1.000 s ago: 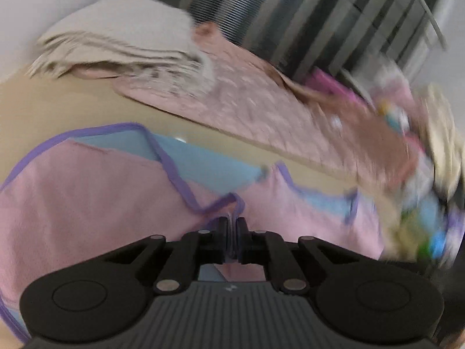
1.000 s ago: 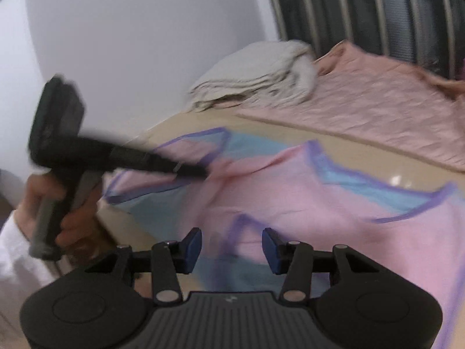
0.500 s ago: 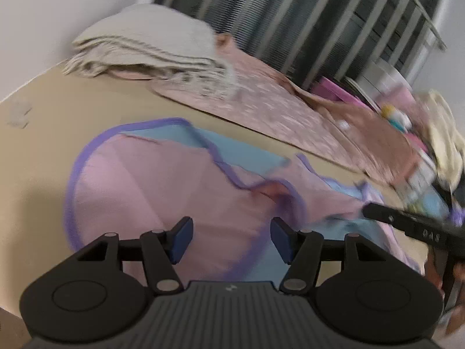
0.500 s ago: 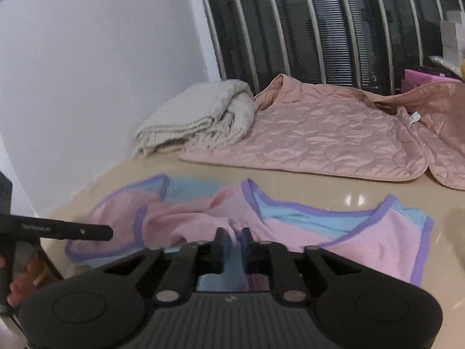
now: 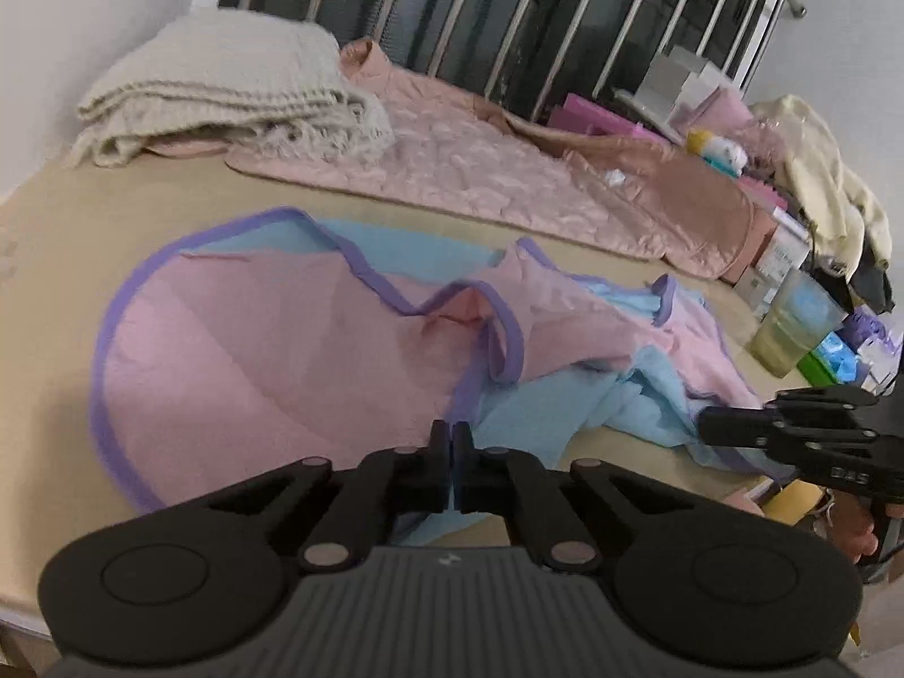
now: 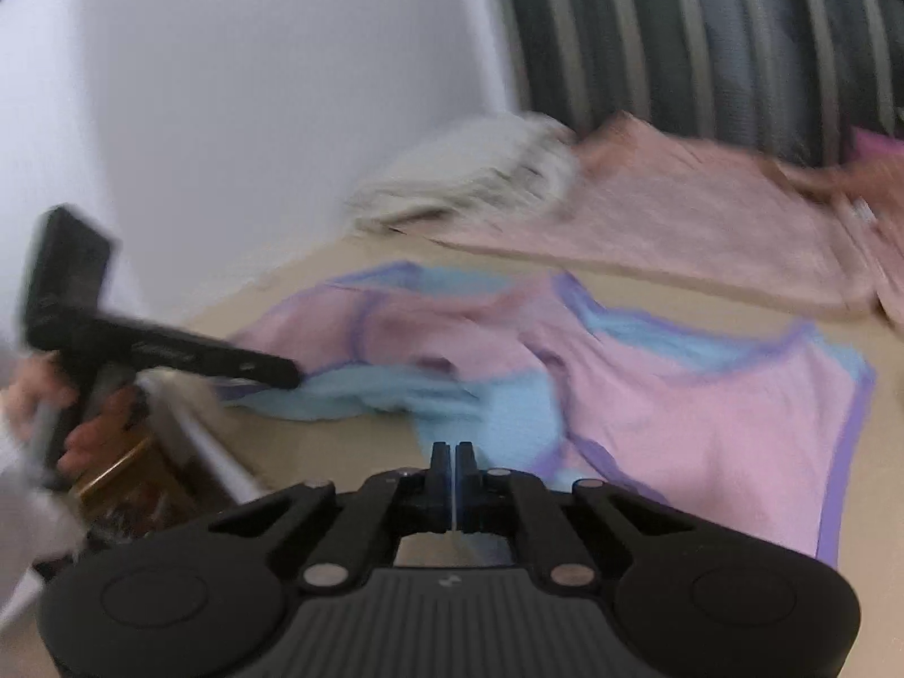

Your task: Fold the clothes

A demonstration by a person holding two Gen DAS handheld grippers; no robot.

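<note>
left wrist: my left gripper [image 5: 452, 452] clamps the blue near hem of the pink garment [image 5: 294, 339] spread mid-table [image 5: 51, 260] | right wrist: blurred; my right gripper [image 6: 452, 472] pinches the garment's blue edge near the table's front edge

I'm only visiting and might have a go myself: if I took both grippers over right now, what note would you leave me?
Left gripper: shut on the near blue edge of the pink, blue and purple garment.
Right gripper: shut on the same garment's blue edge.
The garment lies rumpled on the beige table, in front of the quilted pink jacket and the folded cream blanket.
Done: both edges gripped.
Left: fold it neatly; no tidy fold shows yet.
</note>
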